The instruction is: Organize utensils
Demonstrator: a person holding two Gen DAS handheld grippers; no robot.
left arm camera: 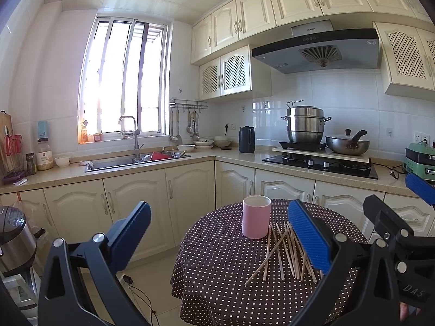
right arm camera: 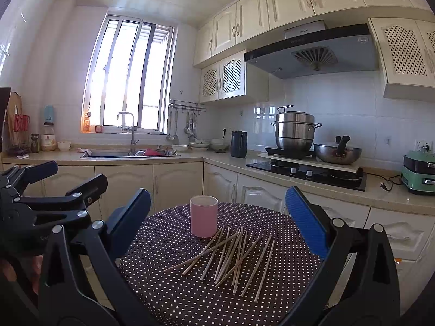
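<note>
Wide-open right tongs [right arm camera: 217,217] frame pink cup [right arm camera: 204,216] beside scattered chopsticks [right arm camera: 231,258].

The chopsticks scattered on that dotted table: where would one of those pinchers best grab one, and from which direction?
Probably the outermost chopstick on the right edge of the pile, gripped near its middle, coming straight down from above. It lies flat on the tablecloth, apart from the crossed ones, so the open right gripper could straddle it across its width.
</note>
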